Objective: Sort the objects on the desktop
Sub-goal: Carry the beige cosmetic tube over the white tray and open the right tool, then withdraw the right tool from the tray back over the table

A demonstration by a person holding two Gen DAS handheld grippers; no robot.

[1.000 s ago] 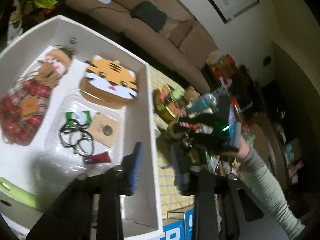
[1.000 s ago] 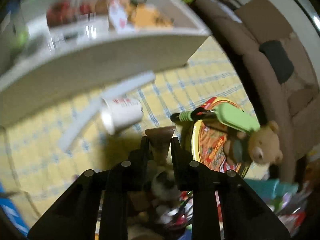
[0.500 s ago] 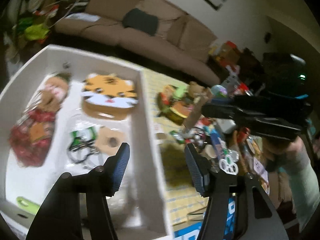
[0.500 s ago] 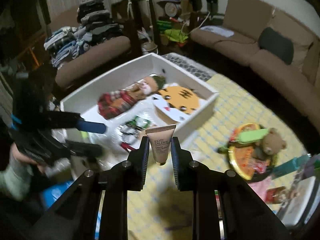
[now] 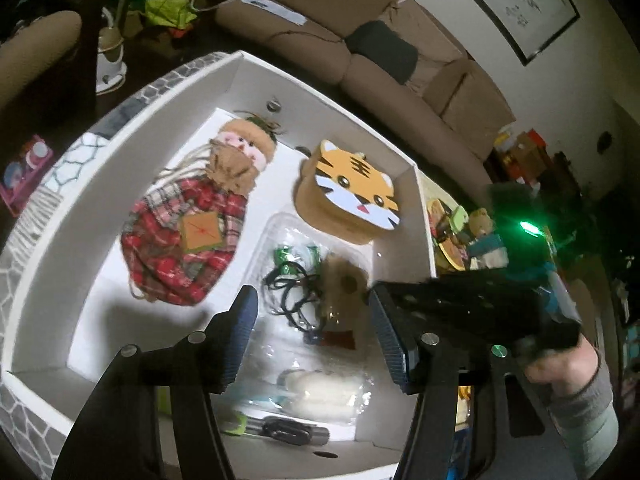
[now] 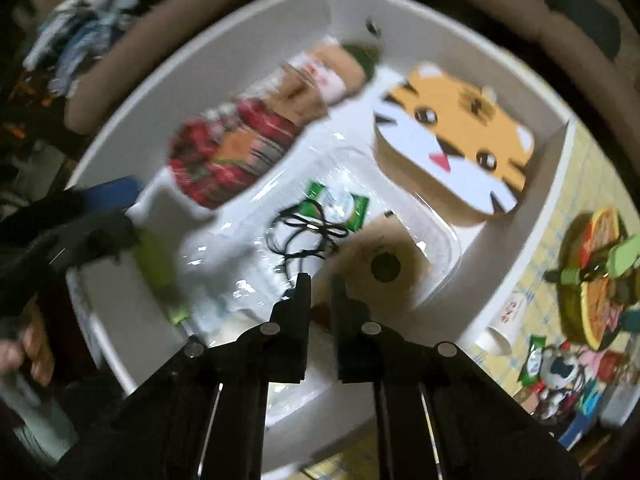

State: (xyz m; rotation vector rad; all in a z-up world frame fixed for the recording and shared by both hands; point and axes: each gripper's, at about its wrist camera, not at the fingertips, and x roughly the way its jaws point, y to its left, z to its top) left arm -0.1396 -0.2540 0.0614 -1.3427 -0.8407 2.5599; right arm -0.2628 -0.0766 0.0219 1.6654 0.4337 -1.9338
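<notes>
Right wrist view, right gripper [image 6: 320, 296] jaws just narrowed, empty, above crowded white box [image 6: 256, 20], walls near.

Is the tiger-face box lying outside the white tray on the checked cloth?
No. In the left wrist view the tiger-face box lies inside the white tray, by its far right corner, beside the plaid doll.

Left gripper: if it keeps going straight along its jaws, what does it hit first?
Probably the clear plastic bag of black cords and small packets lying in the white box; the left gripper is open with nothing between its jaws. Depth unclear.
</notes>
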